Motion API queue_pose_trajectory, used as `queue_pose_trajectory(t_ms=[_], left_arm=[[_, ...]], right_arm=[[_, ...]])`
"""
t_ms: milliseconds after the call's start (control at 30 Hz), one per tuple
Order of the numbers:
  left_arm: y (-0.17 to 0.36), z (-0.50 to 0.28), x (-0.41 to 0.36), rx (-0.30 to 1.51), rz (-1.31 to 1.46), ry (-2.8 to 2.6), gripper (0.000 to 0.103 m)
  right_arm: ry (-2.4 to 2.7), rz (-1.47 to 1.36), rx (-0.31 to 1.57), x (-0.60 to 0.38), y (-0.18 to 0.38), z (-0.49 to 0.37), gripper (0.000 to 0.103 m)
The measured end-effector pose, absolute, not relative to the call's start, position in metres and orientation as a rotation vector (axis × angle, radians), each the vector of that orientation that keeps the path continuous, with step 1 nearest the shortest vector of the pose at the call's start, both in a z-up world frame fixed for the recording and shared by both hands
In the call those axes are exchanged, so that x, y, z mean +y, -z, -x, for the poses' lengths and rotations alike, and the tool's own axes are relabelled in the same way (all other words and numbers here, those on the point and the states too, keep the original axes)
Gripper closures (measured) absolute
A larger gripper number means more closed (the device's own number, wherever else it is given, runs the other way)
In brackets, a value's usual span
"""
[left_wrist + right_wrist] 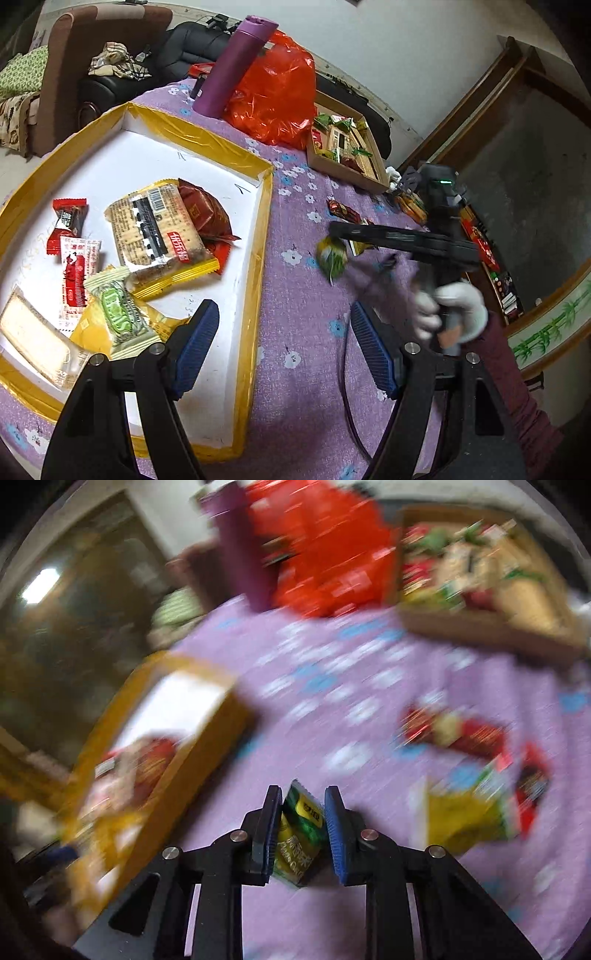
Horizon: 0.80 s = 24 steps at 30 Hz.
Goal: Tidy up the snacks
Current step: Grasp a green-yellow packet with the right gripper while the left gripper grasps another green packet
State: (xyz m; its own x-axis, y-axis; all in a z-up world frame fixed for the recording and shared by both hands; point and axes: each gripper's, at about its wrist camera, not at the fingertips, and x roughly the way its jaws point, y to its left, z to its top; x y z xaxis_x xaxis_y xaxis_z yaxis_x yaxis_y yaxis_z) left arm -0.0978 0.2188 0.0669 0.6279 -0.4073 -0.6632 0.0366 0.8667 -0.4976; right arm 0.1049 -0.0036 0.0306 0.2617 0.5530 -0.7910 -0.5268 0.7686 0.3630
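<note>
My right gripper (301, 812) is shut on a small green-and-yellow snack packet (299, 834). In the left wrist view that gripper (334, 236) holds the packet (331, 258) above the purple cloth, just right of the yellow-rimmed white tray (258, 236). The tray holds several snacks: a cracker pack (155, 229), a dark red packet (203, 214) and a green candy (118, 314). My left gripper (284, 343) is open and empty over the tray's right rim. The right wrist view is motion-blurred.
A cardboard box (343, 147) of mixed snacks stands at the back right. A purple bottle (236, 62) and a red plastic bag (277, 92) stand behind the tray. Loose snacks (461, 734) lie on the flowered cloth (295, 295).
</note>
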Motion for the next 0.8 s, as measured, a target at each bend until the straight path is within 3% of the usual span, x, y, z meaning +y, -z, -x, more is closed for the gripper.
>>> queue_pose_trajectory(t_ms=[67, 200, 467, 567, 733, 800], left_arm=[[-0.066, 0.097, 0.215, 0.863, 0.462, 0.272, 0.029], [-0.064, 0.094, 0.206, 0.875, 0.455, 0.294, 0.029], [-0.061, 0.088, 0.178, 0.919, 0.408, 0.335, 0.029], [-0.062, 0.088, 0.170, 0.925, 0.386, 0.337, 0.029], [-0.061, 0.083, 0.159, 0.938, 0.347, 0.323, 0.029], [-0.059, 0.077, 0.151, 0.945, 0.321, 0.321, 0.029]], right_arm=[[-0.740, -0.095, 1.041, -0.025, -0.045, -0.097, 0.076], [-0.485, -0.204, 0.954, -0.093, -0.060, -0.101, 0.055], [-0.340, -0.313, 1.013, -0.112, -0.021, -0.116, 0.053], [-0.277, -0.330, 0.996, -0.099, -0.016, -0.124, 0.039], [-0.233, -0.268, 0.984, -0.072, -0.010, -0.129, 0.039], [-0.195, -0.148, 0.961, -0.058, -0.009, -0.123, 0.047]])
